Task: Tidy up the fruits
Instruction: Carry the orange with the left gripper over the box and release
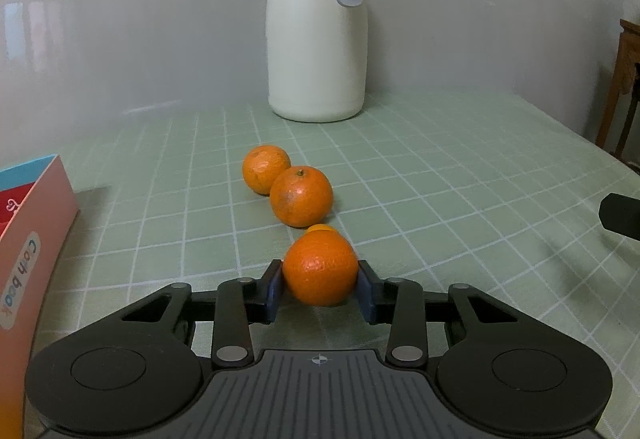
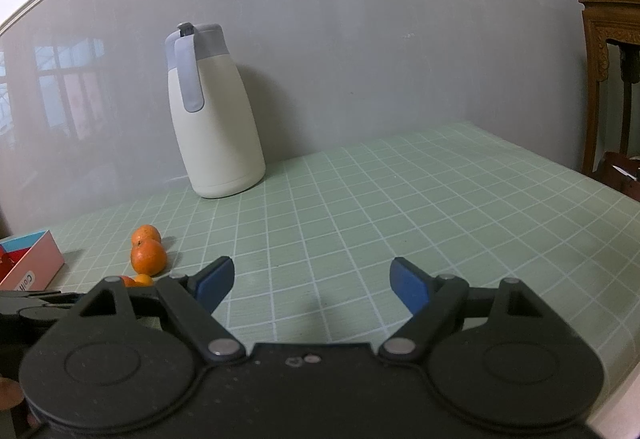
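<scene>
So on the far left edge of the table [image 1: 460, 175] (green checked cloth) there's a pink and blue box [image 1: 32, 239], open at the top. Moving right, four fruits sit in a rough line running from the back wall toward the camera: a far orange [image 1: 265, 169], a middle orange [image 1: 301, 195] touching it, then a small yellow-orange fruit [image 1: 319, 227] mostly hidden, just a sliver showing. Right in front of that is the near orange [image 1: 321, 267], and the left gripper [image 1: 321, 285] has it pinched, both blue pads pressed against its sides. Behind the whole row, by the back edge, stands a cream thermos jug [image 1: 316, 39] with a grey lid and handle. Further right, the right gripper [image 2: 312, 283] is spread wide over bare cloth, holding nothing, well apart from the fruit.
</scene>
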### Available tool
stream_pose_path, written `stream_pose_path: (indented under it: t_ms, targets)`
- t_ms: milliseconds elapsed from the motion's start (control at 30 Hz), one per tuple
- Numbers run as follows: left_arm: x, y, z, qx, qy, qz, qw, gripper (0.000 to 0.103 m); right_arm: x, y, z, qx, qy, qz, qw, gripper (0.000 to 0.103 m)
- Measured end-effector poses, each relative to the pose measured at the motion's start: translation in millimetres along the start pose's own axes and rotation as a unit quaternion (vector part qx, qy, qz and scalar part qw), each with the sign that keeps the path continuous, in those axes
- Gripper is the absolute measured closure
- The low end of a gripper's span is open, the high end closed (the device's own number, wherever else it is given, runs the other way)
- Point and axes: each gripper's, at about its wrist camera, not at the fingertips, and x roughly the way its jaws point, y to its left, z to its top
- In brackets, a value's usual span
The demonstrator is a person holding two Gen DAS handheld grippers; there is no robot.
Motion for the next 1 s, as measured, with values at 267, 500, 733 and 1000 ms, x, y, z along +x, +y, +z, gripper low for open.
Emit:
stream_pose_path:
  t_ms: [267,500,733,1000]
  targets:
    - [-13.0,11.5,-0.8,-0.012,-0.020,0.009,0.9997,0.065,-1.8,4.9,-0.8,-0.006,0.000,0.004,1.000,0.018]
    - [-42.2,34.4,2.7,-0.020,-0.059,0.033,0.9975,0.065,-3.7,13.0,-2.5,-0.016,0.002,0.011,1.000,0.018]
    - [-76.8,80.6,5.3,-0.048,-0.086,0.077,0.9922,0.065,-3.0,30.5,-4.6,-0.029,0.008,0.025,0.999,0.018]
    - [-93.2,152.2,-5.0,-0.100,-0.077,0.142,0.9818,0.065,1.0,66.7,-6.3,-0.053,0.017,0.051,0.997,0.018]
